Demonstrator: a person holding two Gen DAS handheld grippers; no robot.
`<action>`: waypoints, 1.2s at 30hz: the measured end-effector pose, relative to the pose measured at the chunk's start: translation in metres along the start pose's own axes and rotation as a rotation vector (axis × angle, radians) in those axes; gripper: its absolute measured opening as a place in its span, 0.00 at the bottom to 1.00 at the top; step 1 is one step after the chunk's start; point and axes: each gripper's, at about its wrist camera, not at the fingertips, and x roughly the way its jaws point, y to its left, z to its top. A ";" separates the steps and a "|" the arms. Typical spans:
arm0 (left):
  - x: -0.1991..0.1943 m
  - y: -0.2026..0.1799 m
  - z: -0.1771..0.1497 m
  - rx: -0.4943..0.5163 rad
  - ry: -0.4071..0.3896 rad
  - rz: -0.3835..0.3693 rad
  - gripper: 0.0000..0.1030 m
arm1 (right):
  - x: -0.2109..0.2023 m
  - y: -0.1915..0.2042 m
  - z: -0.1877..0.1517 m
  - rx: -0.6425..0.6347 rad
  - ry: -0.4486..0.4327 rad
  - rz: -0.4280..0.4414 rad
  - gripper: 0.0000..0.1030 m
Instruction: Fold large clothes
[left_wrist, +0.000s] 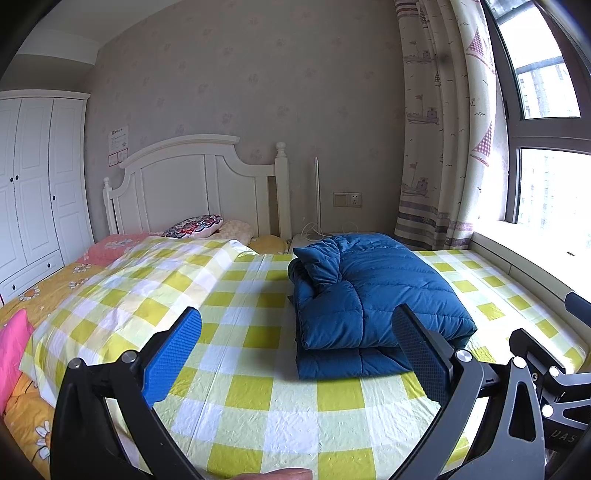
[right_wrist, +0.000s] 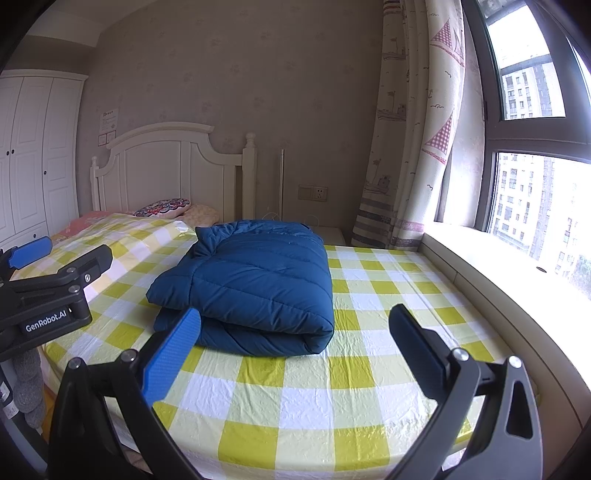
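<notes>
While both tongs, left and right, hang wide and empty, I log the folded jacket ahead: puffy, may spring open on the checked sheet.

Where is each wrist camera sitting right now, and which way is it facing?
Left wrist: above the bed's near edge, facing the headboard; own open left gripper, right gripper's frame at far right.
Right wrist: further right, facing likewise; own open right gripper, left gripper at far left.
Shared: folded blue jacket, checkered sheet.
</notes>
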 end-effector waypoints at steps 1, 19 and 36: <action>0.000 0.000 -0.001 0.000 0.000 0.001 0.96 | 0.000 0.000 0.000 0.000 0.001 0.000 0.98; -0.002 0.001 -0.002 0.004 -0.008 0.000 0.96 | 0.001 -0.001 0.000 0.000 0.002 -0.001 0.98; 0.049 0.006 -0.013 0.077 0.198 -0.140 0.96 | 0.048 -0.014 -0.018 0.030 0.154 0.077 0.98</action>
